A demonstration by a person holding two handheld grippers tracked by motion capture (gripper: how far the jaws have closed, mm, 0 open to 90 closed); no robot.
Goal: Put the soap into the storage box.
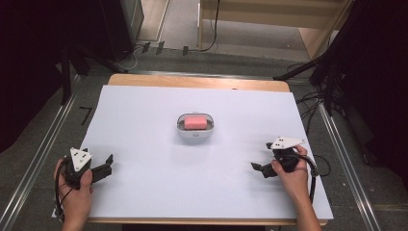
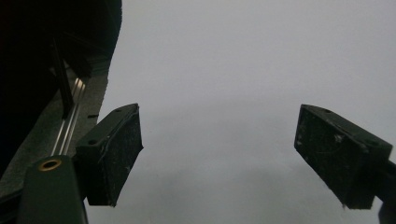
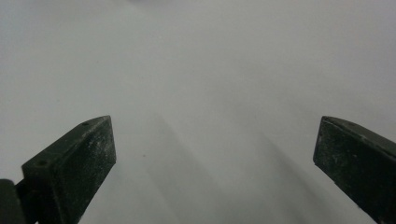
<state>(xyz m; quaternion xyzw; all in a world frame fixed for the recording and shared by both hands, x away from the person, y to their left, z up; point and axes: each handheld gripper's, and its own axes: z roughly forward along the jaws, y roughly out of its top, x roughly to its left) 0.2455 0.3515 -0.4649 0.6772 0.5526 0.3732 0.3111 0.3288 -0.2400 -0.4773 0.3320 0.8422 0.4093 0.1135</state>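
near the middle of the white sheet (image 1: pixel 154 178) covering the table, a small white dish (image 1: pixel 195 133) is sitting with a pink block (image 1: pixel 195 122) lying inside it. at the sheet's left edge, the person's left hand (image 1: pixel 77 192) is holding the left gripper (image 1: pixel 107 166) low over the sheet, its jaws standing wide apart with nothing between them. toward the right edge, the right hand (image 1: pixel 291 175) is holding the right gripper (image 1: pixel 258 169), its jaws also spread wide and gripping nothing. both grippers are pointing inward, well apart from the dish.
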